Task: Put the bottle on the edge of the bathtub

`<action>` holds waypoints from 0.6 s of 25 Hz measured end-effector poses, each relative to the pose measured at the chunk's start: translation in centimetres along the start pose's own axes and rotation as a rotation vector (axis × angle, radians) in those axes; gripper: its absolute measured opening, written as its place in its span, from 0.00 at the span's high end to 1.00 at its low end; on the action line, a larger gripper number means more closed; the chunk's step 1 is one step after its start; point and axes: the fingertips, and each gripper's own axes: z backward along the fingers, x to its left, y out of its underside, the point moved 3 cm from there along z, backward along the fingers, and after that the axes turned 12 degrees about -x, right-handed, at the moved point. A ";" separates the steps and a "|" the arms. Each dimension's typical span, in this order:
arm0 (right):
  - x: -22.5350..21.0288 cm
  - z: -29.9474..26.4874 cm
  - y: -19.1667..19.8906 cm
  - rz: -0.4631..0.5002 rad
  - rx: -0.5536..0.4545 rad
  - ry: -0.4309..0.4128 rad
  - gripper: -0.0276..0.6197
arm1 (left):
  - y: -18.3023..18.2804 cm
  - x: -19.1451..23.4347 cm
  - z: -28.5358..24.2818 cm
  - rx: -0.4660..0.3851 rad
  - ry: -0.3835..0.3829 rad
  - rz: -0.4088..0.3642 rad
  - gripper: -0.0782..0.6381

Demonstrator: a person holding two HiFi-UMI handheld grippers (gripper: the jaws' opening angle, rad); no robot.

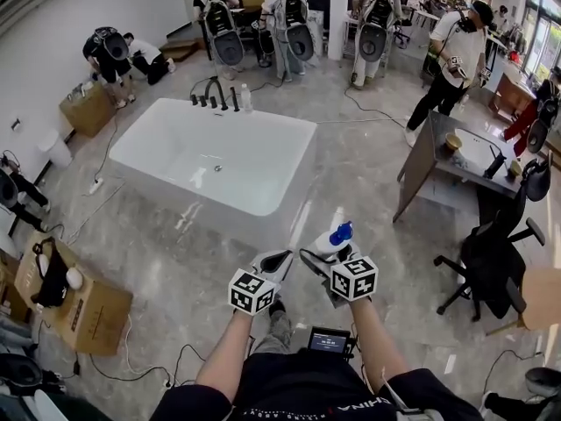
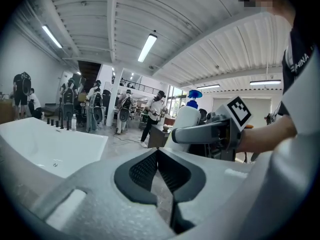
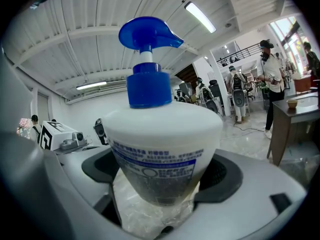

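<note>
The white bathtub (image 1: pixel 175 143) stands in the upper left of the head view, its basin bare with a drain. The white bottle (image 3: pixel 160 149) with a blue pump is upright near the tub's lower right corner, not touching it. The fingers of the right gripper (image 3: pixel 160 194) are closed on its lower body. The left gripper (image 2: pixel 159 170) has its fingers pressed together, holding nothing.
</note>
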 end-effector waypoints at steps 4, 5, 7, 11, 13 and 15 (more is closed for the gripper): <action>-1.7 -2.5 -0.1 0.008 0.012 -0.003 0.22 | 0.2 2.4 -2.5 -0.011 0.023 0.020 0.88; -2.2 -3.3 -0.1 0.011 0.016 -0.001 0.22 | 0.2 3.2 -3.2 -0.012 0.023 0.023 0.88; -3.3 -5.0 -0.2 0.013 0.024 0.006 0.22 | 0.0 5.0 -4.6 -0.013 0.025 0.028 0.88; -5.1 -9.2 -1.6 0.013 0.022 0.028 0.22 | -1.3 9.1 -7.2 -0.012 0.046 0.030 0.88; -6.1 -11.3 -2.5 0.014 0.015 0.040 0.22 | -2.1 11.2 -8.6 -0.010 0.056 0.030 0.88; -7.2 -13.2 -3.3 0.012 0.009 0.050 0.22 | -2.7 13.1 -10.1 -0.007 0.066 0.028 0.88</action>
